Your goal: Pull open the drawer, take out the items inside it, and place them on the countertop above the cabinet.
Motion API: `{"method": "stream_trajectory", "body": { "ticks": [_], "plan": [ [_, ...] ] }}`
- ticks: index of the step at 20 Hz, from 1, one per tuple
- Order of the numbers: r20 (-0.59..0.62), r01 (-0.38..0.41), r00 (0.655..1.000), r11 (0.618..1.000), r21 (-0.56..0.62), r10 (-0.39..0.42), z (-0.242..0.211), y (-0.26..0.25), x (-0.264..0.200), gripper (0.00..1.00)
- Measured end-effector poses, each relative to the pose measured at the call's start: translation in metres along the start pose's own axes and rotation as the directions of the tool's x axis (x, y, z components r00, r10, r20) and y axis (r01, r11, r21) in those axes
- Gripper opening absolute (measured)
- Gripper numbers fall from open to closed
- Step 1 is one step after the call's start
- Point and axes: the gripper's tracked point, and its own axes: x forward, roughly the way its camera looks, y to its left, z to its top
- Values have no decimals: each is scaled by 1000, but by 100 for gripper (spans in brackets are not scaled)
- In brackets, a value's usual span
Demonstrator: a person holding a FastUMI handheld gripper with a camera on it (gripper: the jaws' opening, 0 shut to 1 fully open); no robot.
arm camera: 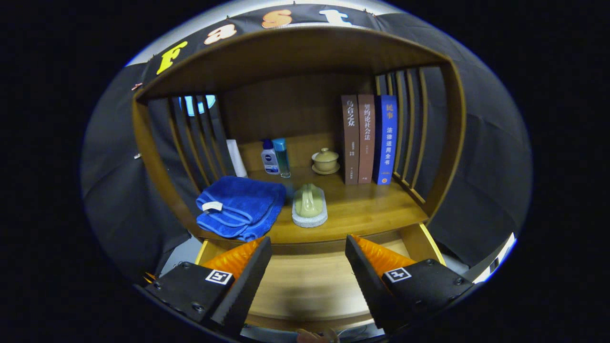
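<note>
The wooden drawer (310,286) is pulled out below my fingers, and its bare bottom board shows between them. My gripper (309,244) is open above the drawer with nothing between its fingers. Just beyond the fingertips is the wooden countertop (367,209). On it lie a folded blue towel (240,207) to the left and a green-handled scrub brush with a pale base (310,206) in the middle.
At the back of the shelf stand a white bottle (269,157), a teal bottle (281,156), a small lidded cup on a saucer (326,161) and three upright books (369,138). Slatted wooden sides (410,128) and a curved top frame the counter.
</note>
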Motion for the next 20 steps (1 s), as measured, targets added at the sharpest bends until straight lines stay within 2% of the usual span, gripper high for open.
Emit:
{"method": "stream_trajectory", "body": {
  "ticks": [6, 10, 16, 20],
  "plan": [
    [151, -4, 988, 999, -43, 11, -44, -2, -61, 99],
    [197, -16, 980, 998, -63, 28, -86, -6, -87, 99],
    [180, -33, 983, 999, 8, 31, -150, -18, -91, 99],
    [170, -32, 985, 999, 6, 31, -186, -21, -85, 99]
  ]
}}
